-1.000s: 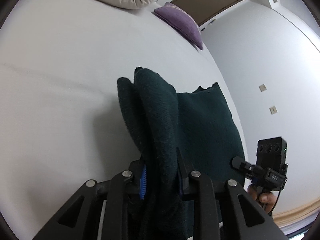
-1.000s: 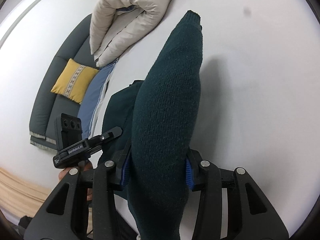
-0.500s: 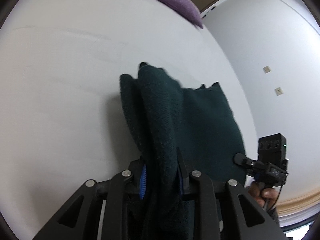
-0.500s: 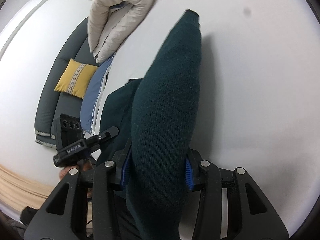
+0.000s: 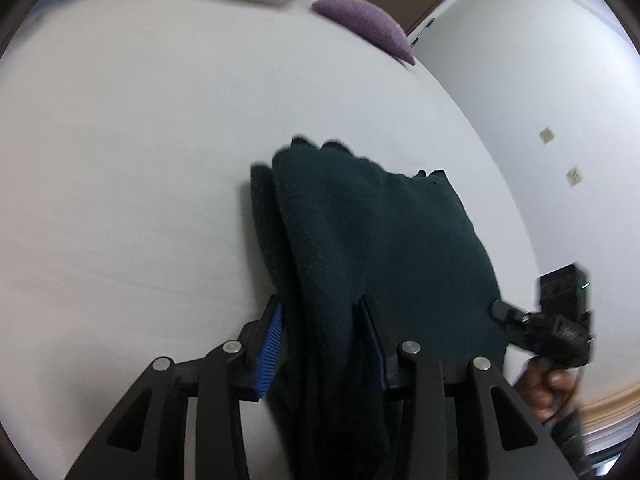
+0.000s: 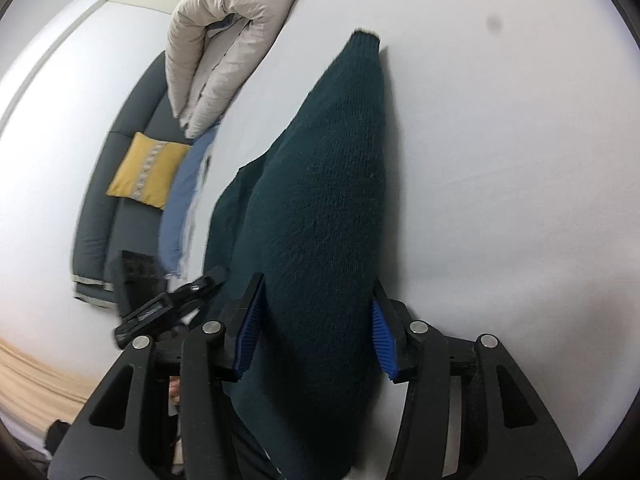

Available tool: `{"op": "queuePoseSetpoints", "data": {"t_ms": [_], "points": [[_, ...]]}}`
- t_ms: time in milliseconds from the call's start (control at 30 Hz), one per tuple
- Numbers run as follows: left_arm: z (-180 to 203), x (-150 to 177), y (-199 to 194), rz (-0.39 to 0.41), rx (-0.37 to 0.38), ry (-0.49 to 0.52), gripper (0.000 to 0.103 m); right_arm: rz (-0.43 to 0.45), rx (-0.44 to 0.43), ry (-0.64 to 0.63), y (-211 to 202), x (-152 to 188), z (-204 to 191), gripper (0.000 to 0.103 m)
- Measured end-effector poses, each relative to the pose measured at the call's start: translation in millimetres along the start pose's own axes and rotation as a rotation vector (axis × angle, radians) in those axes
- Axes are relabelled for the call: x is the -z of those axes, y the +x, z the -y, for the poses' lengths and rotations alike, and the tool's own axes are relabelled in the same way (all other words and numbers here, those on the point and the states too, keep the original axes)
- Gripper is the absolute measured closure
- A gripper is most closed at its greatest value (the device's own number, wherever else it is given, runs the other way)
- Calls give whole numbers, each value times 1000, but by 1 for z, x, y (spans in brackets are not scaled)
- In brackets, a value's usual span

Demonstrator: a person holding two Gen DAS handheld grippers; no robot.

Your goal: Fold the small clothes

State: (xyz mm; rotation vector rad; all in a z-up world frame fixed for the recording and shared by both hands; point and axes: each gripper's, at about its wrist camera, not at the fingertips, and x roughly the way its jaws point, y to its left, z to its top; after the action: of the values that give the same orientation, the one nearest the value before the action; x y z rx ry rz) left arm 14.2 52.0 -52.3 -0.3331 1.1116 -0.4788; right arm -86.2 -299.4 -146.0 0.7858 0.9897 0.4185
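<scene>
A dark teal knitted garment hangs over the white bed, held up by both grippers. My left gripper is shut on one bunched edge of it. My right gripper is shut on the other edge, which stretches away to a ribbed cuff. The right gripper also shows at the right of the left wrist view, and the left gripper at the lower left of the right wrist view. The cloth fills both jaws and hides their inner pads.
A folded cream duvet and a purple pillow lie at the far end of the bed. A grey sofa with a yellow cushion stands beyond the bed's left side. A white wall is to the right.
Both grippers have swung with the garment still held; its far edge now spreads wider and lower toward the bed. The left wrist view has tilted up to show the duvet again.
</scene>
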Motion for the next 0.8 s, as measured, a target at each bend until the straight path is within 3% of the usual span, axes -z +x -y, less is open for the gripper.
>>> {"op": "queuePoseSetpoints", "data": {"t_ms": [100,167,300,367,433,500,567,633,800], "points": [[22,6,-33,105,-117,111,48,75,77,-71,-28,9,-18,56],[36,12,-58,205,-176,166,25,120,120,-103,-44,12,-32,56],[73,26,-95,392,-262,269,2,241,287,-229,-75,18,-78,53],[89,31,-107,464,-309,304,0,313,373,-295,-88,22,-101,49],[98,40,-123,528,-353,323,0,399,444,-364,-103,30,-123,36],[109,44,-134,579,-387,327,0,521,471,-427,-118,39,-149,10],[118,49,-150,633,-398,334,0,685,483,-482,-139,55,-174,0],[129,53,-166,710,-389,349,0,782,494,-515,-153,63,-193,0],[137,52,-187,763,-359,331,0,848,466,-523,-175,72,-217,0]]}}
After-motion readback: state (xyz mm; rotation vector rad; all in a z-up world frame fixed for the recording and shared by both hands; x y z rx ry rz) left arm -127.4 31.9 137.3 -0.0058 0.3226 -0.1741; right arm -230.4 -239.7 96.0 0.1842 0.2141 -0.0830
